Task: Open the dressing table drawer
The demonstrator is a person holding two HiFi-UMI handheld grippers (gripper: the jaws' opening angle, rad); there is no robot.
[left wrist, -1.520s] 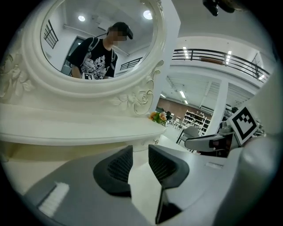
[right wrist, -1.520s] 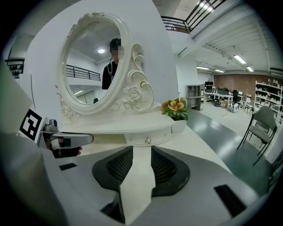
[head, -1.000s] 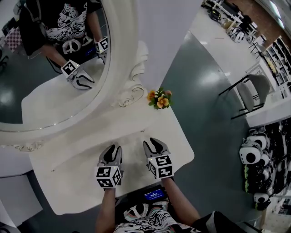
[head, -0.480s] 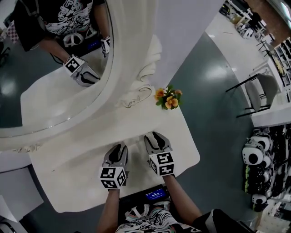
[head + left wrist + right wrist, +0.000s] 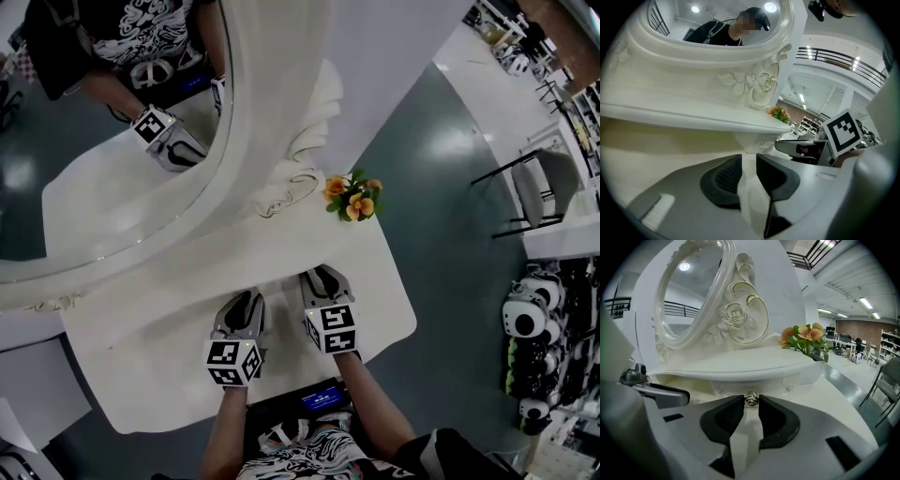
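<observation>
The right claw [image 5: 751, 405] was nearly closed, its two pads pressed on either side of a small metal knob [image 5: 751, 399] on the drawer [image 5: 764, 384]. The drawer front sat just under the front edge of the tabletop [image 5: 159, 352]. Just beside it, the left claw [image 5: 747, 159] was open by a narrow gap with nothing in it, pointed at the same front edge. In the head view both claws, left [image 5: 246, 302] and right [image 5: 323, 277], lay side by side over that edge. Farther back, orange flowers [image 5: 353, 199] stood at the tabletop's right corner, beside the carved frame of an oval mirror [image 5: 112, 141].
</observation>
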